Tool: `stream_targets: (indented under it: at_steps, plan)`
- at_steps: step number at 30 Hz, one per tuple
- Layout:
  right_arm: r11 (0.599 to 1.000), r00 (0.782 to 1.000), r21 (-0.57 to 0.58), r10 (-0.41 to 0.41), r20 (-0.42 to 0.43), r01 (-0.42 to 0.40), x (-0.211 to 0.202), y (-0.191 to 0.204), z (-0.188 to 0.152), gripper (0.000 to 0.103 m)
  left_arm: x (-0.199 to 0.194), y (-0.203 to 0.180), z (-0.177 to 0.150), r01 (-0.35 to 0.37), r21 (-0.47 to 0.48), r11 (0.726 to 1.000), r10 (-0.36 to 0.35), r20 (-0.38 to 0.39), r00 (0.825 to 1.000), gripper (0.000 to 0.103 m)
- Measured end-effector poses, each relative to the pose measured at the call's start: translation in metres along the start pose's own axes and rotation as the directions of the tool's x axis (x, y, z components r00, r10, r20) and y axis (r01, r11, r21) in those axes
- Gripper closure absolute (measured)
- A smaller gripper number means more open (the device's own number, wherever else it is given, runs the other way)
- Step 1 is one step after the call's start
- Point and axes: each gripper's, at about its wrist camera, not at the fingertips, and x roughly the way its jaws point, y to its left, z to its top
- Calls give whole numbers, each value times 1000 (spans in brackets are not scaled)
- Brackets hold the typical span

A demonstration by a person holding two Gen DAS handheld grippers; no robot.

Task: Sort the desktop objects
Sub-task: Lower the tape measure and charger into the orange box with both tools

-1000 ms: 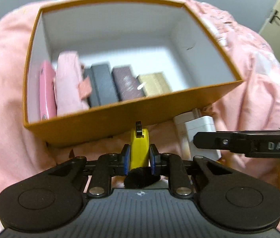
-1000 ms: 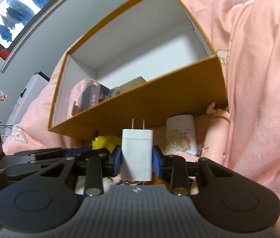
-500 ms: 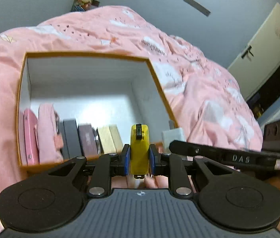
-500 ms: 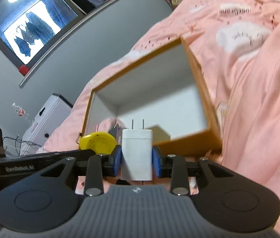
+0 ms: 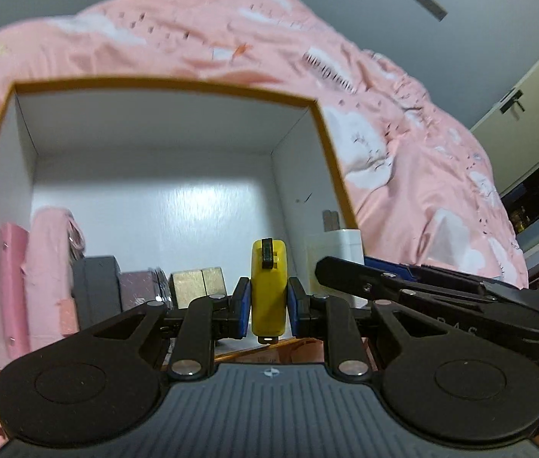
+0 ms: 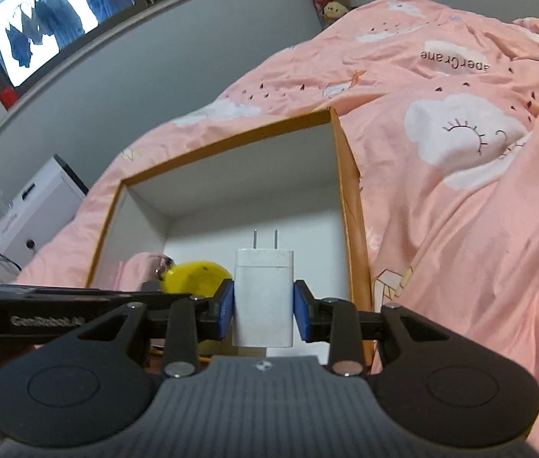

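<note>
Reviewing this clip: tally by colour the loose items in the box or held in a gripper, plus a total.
Pink: 2, a flat case and a pouch.
Grey: 1, a box.
Maroon: 1.
Gold: 1.
Yellow: 1, tape measure.
White: 1, charger.
Total: 7.

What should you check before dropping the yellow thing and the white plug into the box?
1. Left gripper squeezing the yellow plastic tape measure: ok.
2. Right gripper squeezing the white wall charger, prongs pointing away: ok.
3. Both items past the near rim of the orange cardboard box: cannot tell.
4. Bare white floor in the box's right half: ok.
5. Pink wallet and small cases lined along the left, out of the way: ok.
6. The two grippers apart: not ok, they sit very close.
</note>
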Motion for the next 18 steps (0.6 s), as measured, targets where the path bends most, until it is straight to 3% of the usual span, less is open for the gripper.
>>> stream_targets:
  at_steps: [11,18]
  plan:
    - [986,983,-153,-89,-158,64,42,7,7,68,34,23,7,-55,-126,991,36,-153,988,81]
    - [978,963,-199,-117,-243,69,53,9,18,68,39,36,9,-45,-200,979,4,-200,980,81]
